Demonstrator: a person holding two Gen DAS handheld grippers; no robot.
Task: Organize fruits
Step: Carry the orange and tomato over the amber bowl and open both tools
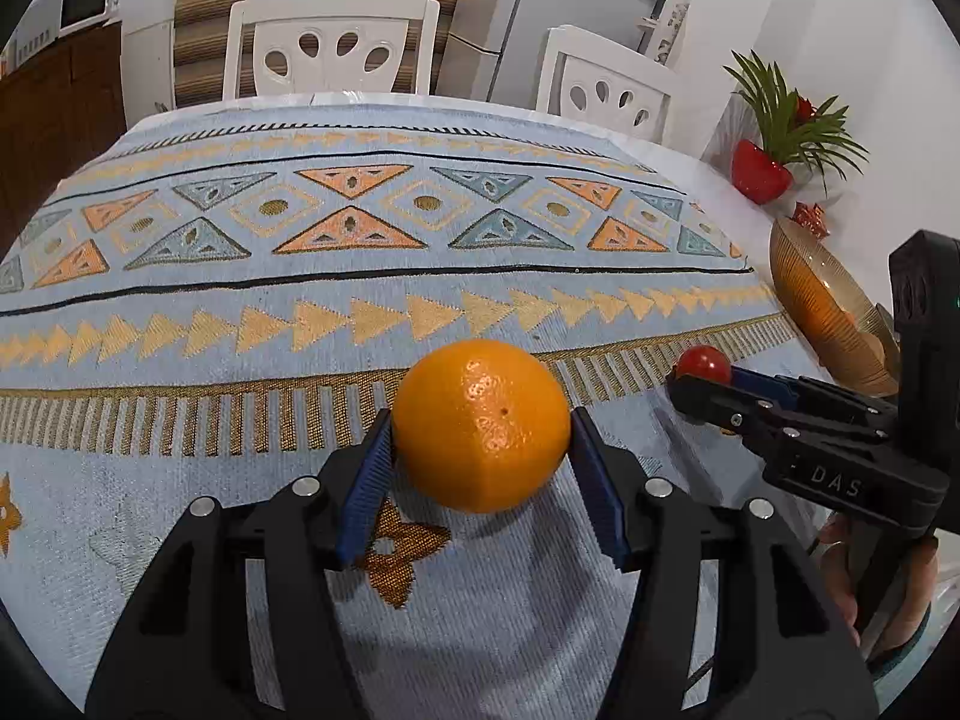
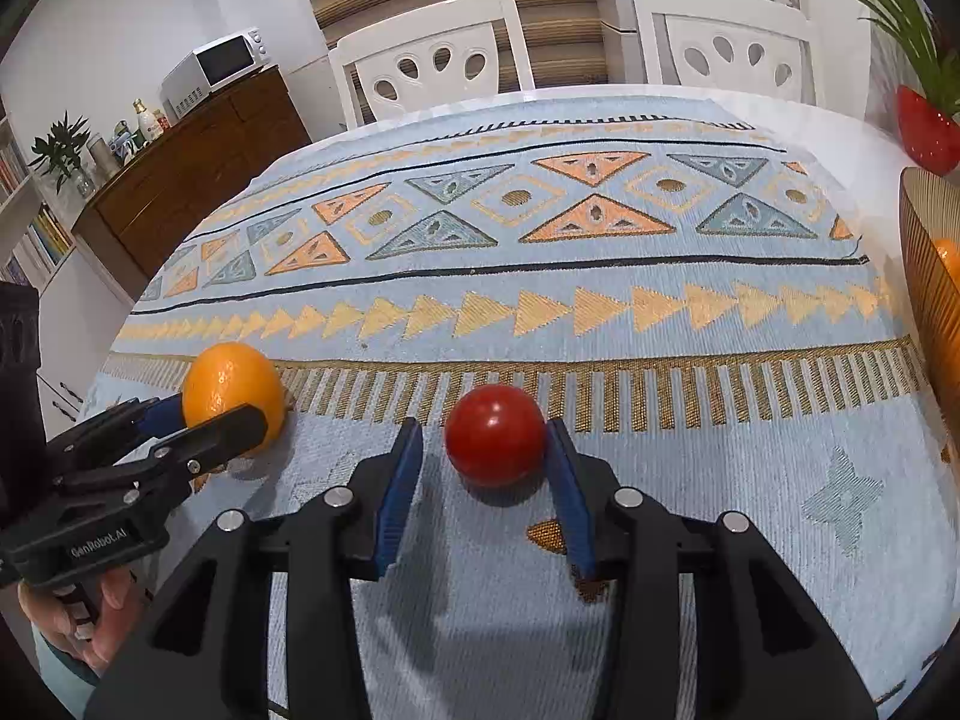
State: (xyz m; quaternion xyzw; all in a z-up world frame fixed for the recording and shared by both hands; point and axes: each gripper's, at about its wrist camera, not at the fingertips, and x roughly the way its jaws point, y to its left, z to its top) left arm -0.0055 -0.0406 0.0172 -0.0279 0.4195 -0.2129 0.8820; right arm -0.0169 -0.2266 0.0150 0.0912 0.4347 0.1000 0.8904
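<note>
Two grasps closing: my left claw [image 1: 480, 450] is pinching the orange [image 1: 480, 425], my right claw [image 2: 486, 468] is bracketing the red fruit [image 2: 495, 435], spread, touching one side; bowl [image 1: 822, 306] next.

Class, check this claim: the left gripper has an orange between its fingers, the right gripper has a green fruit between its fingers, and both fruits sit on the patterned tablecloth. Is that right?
One detail is wrong: the small round fruit between the right gripper fingers is red, not green, as the right wrist view shows. The left gripper does have the orange between its fingers, and both sit on the patterned tablecloth.
</note>
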